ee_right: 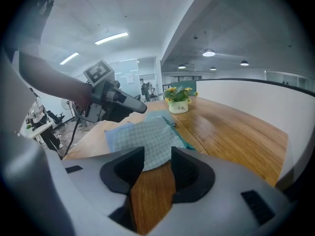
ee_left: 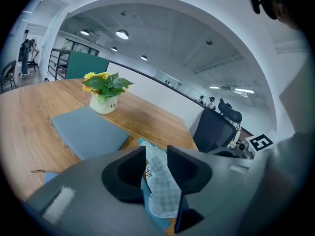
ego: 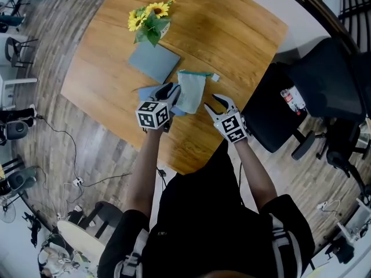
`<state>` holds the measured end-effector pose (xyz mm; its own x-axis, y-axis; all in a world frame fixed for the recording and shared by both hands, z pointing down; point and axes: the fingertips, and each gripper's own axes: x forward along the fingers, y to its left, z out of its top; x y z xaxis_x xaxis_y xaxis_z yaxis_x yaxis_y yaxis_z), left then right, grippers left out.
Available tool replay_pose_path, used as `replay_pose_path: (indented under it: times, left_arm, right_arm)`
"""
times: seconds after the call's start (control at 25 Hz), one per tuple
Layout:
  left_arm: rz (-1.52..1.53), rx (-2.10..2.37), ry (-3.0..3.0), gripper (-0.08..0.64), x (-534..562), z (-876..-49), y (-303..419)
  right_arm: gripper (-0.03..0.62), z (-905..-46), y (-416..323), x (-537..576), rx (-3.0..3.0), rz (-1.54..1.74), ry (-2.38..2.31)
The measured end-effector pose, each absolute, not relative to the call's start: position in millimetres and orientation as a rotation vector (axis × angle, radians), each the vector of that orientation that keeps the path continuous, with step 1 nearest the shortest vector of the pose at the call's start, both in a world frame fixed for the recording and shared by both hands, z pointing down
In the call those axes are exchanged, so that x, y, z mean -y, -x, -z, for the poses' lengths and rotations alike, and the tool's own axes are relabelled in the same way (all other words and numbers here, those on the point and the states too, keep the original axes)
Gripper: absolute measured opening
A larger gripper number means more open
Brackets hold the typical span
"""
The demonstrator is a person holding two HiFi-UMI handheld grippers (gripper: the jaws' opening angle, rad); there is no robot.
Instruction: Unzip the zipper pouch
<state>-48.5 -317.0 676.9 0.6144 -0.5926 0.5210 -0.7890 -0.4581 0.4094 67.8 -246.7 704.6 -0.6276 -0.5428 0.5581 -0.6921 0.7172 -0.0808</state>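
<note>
- Found zipper pouch (ego: 191, 91) (ee_left: 160, 181) (ee_right: 147, 141), pale checked cloth with a teal edge, lying flat near the middle of the wooden table (ego: 232, 33).
- Noted a blue cloth (ego: 148, 91) partly under the pouch's left side.
- Recorded left gripper (ego: 173, 90) (ee_left: 156, 154) over the pouch's left edge, tilted downward, with jaws apart. Saw the pouch through the gap in the left gripper view, with no pad pressing on it.
- Recorded right gripper (ego: 210, 101) (ee_right: 157, 156) just beside the pouch's lower right corner, with jaws likewise apart. Saw only bare wood between them, with the pouch's near edge just past the tips.
- Logged a grey-blue pad (ego: 153, 61) (ee_left: 88, 132) beyond the pouch, lying flat.
- Logged a sunflower pot (ego: 152, 22) (ee_left: 104, 95) (ee_right: 179, 100) upright at the pad's far corner.
- Logged a black office chair (ego: 324, 74) off the table's right side.
</note>
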Motion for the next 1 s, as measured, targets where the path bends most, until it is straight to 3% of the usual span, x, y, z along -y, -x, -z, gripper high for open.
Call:
replay_pose_path:
  times: [0.72,0.88,1.0]
  left_arm:
    - [-0.333,0.928,-1.982,0.188,359.7,-725.9,27.8]
    - [-0.345,0.891,-1.959,0.137,360.9,-733.1,24.8]
    - [-0.364,0.879,-1.972,0.05,359.1,-732.2,22.9]
  right_arm:
    - [0.173,-719.8,-61.6,239.1,2.411,-0.443,-0.896]
    - [0.173,-718.7,-59.4,234.4,2.414,-0.439,-0.881]
    - [0.173,-717.5,-59.1,231.4,2.416,-0.435,-0.877]
